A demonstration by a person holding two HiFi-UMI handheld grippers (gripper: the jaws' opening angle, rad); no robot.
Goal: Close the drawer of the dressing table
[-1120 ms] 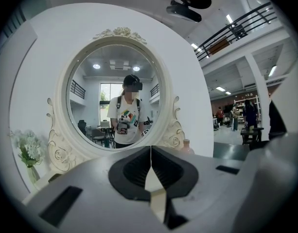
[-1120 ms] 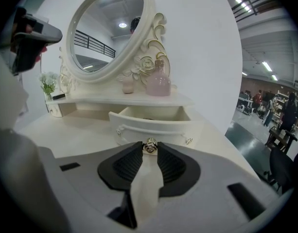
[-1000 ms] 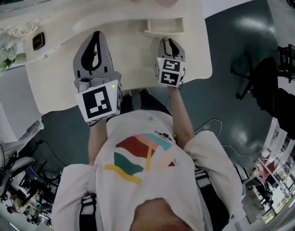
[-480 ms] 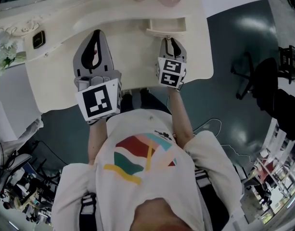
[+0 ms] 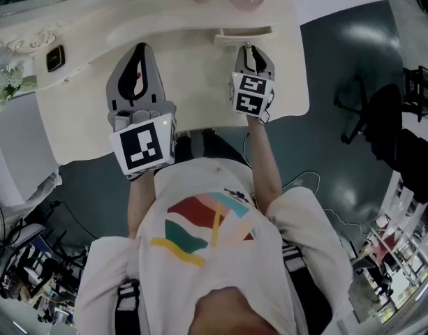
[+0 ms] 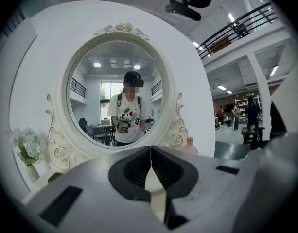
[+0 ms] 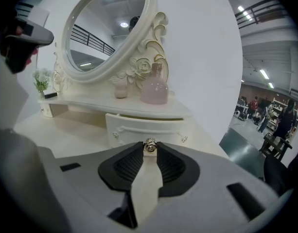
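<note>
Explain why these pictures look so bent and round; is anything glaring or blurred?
Head view: a fisheye lens bends the dressing table edge into curves, and bright glare patches sit on the dark floor. Left gripper view: the corners are black, the round mirror bulges, and a mosaic patch hides the reflected face. Right gripper view: the drawer knob is sharp, while the distant background at the right is soft and stretched.
</note>
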